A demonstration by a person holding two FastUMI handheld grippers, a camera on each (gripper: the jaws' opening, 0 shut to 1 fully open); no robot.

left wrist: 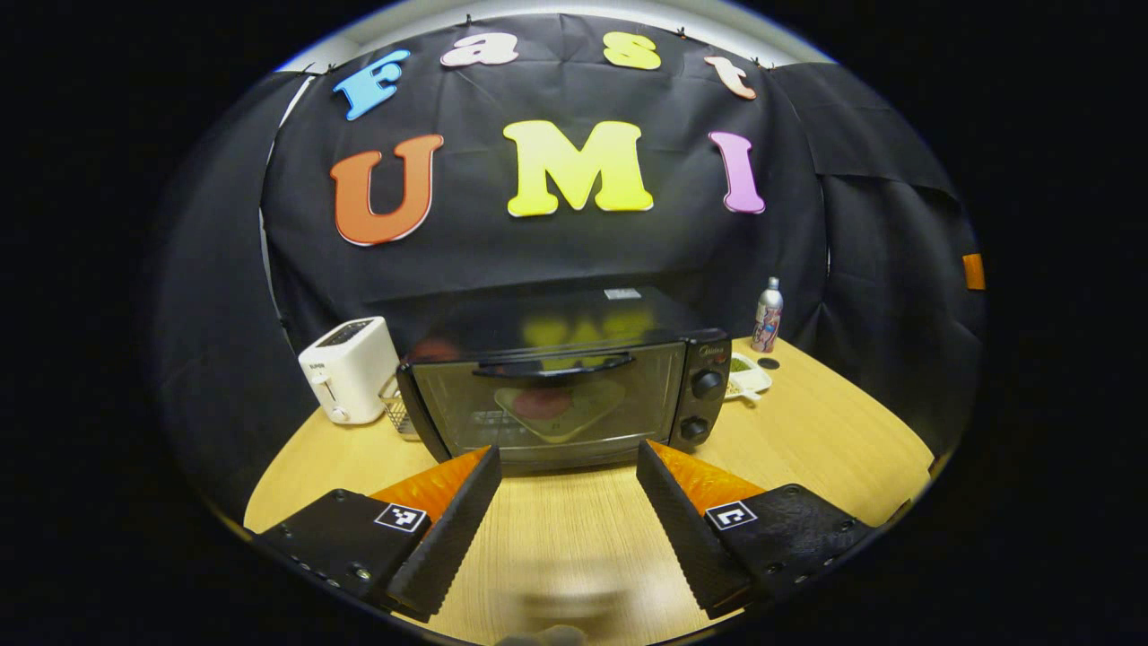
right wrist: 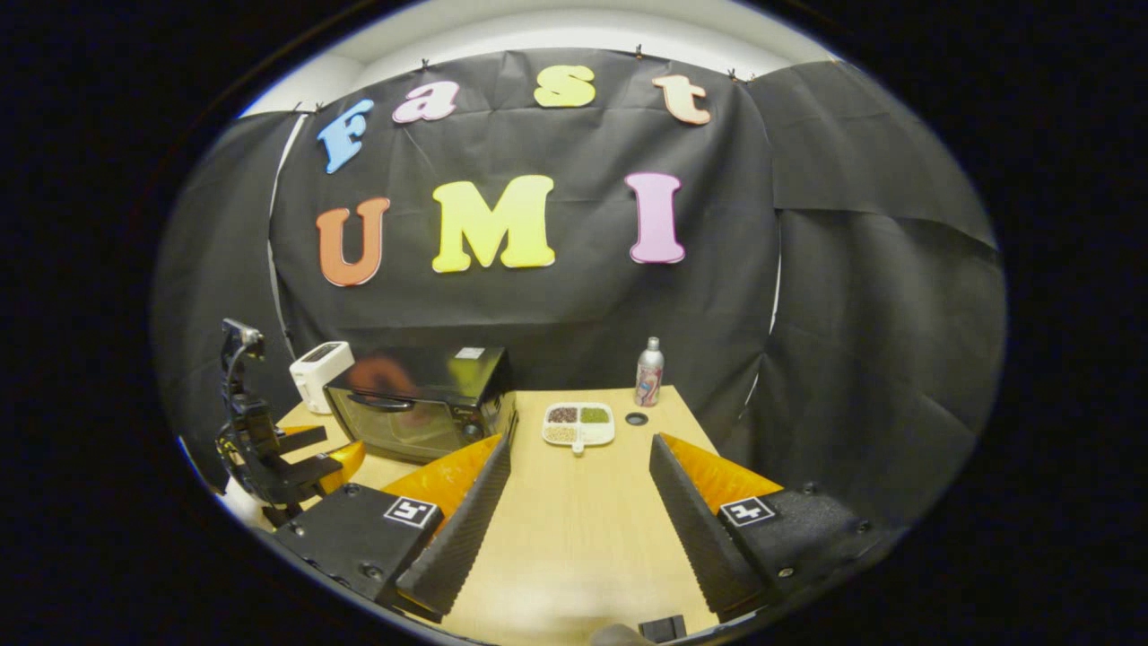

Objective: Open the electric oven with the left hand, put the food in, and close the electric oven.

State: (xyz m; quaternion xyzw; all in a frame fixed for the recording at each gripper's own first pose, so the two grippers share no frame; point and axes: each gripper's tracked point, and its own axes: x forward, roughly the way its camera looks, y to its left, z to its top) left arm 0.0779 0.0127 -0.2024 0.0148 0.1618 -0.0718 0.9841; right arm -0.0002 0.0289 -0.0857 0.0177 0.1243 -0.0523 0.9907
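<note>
The black electric oven [left wrist: 556, 395] stands on the wooden table [left wrist: 574, 538] with its glass door shut and its handle [left wrist: 556, 366] along the top edge. Through the glass I see a pale plate with a reddish piece of food [left wrist: 549, 404] inside. My left gripper [left wrist: 568, 451] is open just in front of the door's lower edge, with nothing between its fingers. My right gripper [right wrist: 583, 441] is open over the table's middle and holds nothing. In the right gripper view the oven [right wrist: 417, 404] is to the left, with the left gripper [right wrist: 305, 458] in front of it.
A white toaster [left wrist: 350, 368] stands left of the oven, with a wire basket [left wrist: 395, 414] between them. A divided dish of grains [right wrist: 579, 423], a small black disc [right wrist: 636, 418] and a metal bottle [right wrist: 649, 372] are on the oven's right, near the back wall.
</note>
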